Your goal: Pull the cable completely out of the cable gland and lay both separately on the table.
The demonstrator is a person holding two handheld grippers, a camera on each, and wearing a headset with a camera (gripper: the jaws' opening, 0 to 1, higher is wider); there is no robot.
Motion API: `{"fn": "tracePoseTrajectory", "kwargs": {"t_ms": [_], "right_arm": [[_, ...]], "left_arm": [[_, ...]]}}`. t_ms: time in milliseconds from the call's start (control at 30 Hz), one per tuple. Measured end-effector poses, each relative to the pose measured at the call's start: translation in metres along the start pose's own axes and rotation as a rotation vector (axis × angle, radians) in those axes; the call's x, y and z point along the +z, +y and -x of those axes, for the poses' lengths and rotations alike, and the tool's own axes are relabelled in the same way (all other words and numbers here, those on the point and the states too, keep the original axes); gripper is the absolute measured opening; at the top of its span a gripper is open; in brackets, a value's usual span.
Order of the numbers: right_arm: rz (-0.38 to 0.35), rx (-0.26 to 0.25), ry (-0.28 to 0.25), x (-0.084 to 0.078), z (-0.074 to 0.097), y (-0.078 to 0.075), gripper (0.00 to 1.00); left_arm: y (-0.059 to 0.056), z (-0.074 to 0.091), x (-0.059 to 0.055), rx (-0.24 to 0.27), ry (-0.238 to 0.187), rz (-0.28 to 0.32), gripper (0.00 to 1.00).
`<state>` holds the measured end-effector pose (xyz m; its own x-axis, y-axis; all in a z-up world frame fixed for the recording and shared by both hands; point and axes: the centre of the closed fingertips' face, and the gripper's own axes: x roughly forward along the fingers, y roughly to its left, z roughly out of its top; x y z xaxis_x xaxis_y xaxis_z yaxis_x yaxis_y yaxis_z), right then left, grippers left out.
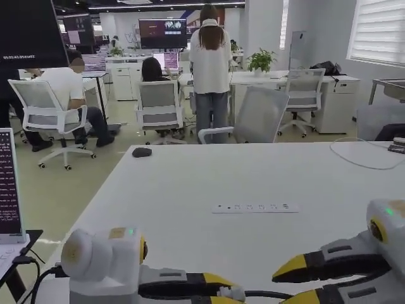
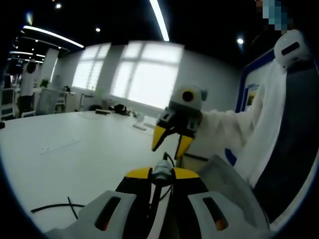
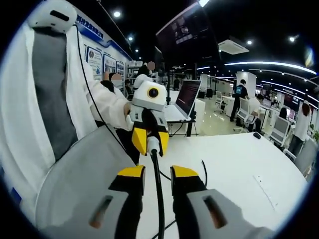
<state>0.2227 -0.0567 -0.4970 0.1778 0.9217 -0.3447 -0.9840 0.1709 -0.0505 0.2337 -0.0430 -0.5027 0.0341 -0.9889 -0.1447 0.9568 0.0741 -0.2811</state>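
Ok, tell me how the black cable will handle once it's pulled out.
Probably floppy: the cable is thin and lies in loose curves on the table. Likely light, so it should trail limply from the cable gland rather than hold shape.

I look across a white desk (image 1: 253, 183), a socket strip (image 1: 254, 208) near its middle. Beyond its far edge: office chairs (image 1: 158, 104), pale floor (image 1: 63, 190), wall screen (image 1: 162, 31), potted plant (image 1: 261, 61), window blinds (image 1: 380, 31).

Head view looks down across the table (image 1: 253, 183); the gripper views closely face each other.
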Motion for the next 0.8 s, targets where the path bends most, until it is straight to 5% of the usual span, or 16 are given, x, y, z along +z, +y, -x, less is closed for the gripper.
{"fn": "tracePoseTrajectory", "kwargs": {"t_ms": [800], "right_arm": [[0.018,0.056,-0.018,0.001,-0.015,0.003,0.03]], "left_arm": [[-0.004,0.001,0.003,-0.016,-0.01,-0.007,0.16]]}}
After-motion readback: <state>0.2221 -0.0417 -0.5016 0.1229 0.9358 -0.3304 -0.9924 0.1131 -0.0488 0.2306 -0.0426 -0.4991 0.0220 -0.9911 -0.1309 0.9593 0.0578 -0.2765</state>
